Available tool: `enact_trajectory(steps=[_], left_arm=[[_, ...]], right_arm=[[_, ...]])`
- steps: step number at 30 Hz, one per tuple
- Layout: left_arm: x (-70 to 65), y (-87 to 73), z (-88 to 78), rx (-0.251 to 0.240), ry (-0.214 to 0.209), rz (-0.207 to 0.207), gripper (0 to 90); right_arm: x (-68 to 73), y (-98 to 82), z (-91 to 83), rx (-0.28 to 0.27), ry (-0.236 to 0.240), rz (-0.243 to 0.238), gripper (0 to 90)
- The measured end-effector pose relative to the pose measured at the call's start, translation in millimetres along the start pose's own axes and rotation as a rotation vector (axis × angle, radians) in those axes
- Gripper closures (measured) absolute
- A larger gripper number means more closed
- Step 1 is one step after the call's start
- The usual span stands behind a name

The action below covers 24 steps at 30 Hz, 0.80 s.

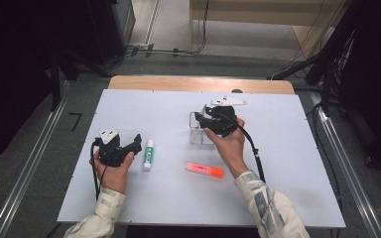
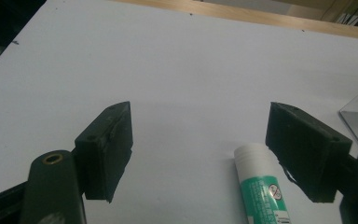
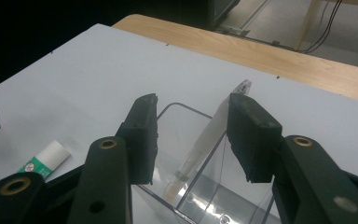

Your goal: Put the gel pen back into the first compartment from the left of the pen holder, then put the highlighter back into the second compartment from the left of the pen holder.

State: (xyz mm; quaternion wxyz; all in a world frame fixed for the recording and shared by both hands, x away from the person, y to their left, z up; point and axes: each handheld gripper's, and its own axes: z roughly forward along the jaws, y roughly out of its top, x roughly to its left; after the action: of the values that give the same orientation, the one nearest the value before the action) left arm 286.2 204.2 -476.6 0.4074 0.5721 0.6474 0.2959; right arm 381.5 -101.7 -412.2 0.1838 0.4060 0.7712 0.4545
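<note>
A clear plastic box (image 1: 195,134) stands near the middle of the white board (image 1: 278,163). A white pen (image 3: 205,140) leans upright inside the box (image 3: 186,108), its clear cap poking above the rim. My right gripper (image 3: 193,100) hovers open over the box, and the pen rises between its jaws, close to the right-hand one. In the high view that gripper (image 1: 202,119) sits at the box's top edge. A green-and-white glue stick (image 1: 149,154) lies flat just right of my open left gripper (image 1: 136,144). In the left gripper view the glue stick (image 2: 261,186) lies beside the right-hand jaw of that gripper (image 2: 200,112).
An orange highlighter (image 1: 205,170) lies flat in front of the box, by the right forearm. A strip of wooden table edge (image 1: 198,83) runs along the far side of the board. Cables and dark equipment stand on the floor beyond.
</note>
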Motion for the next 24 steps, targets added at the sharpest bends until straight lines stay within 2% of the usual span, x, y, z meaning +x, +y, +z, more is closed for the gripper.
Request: enact_trajectory(steps=[10, 15, 24], left_arm=[[0.5, -0.2, 0.7, 0.004, 0.001, 0.000, 23.0], [0.7, -0.3, 0.5, 0.002, 0.003, 0.001, 23.0], [1.2, -0.2, 0.8, 0.003, 0.006, -0.001, 22.2]], right_arm=[[-3.4, -6.6, -12.4, -0.011, 0.007, -0.009, 48.7], [-1.8, -15.1, -17.9, -0.030, -0.009, -0.022, 47.3], [-1.8, -30.7, -31.9, -0.034, 0.009, -0.022, 43.5]])
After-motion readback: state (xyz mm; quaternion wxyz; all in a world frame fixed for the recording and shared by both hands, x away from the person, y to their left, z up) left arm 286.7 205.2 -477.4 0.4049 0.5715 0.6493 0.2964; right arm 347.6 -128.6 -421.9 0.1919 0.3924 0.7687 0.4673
